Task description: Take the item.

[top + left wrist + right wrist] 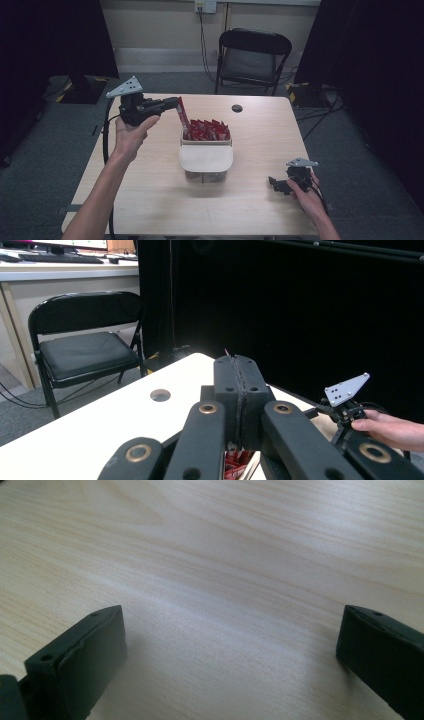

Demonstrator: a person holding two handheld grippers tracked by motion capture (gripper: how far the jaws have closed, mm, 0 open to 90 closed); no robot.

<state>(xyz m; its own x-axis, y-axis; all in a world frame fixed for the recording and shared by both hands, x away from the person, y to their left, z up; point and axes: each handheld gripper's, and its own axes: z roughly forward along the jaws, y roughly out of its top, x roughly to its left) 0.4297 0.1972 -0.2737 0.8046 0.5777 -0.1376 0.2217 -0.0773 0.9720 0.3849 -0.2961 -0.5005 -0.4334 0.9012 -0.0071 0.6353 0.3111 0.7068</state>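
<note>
Tabletop (150,200) carries a box (206,159) packed with red sachets (207,131). Left tool (176,105) hangs above the box's back-left corner, jaws clamped on one red sachet (182,117), probably thin-edge grip; it may slip out. Right tool (225,655) rests near the front-right edge, jaws wide, empty.

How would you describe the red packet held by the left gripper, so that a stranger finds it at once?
Start at the wooden table and find the container of red packets at its middle. Just above its left rear corner, the left gripper holds one red packet. Unlike the packets in the container, it hangs alone in the air.
</note>
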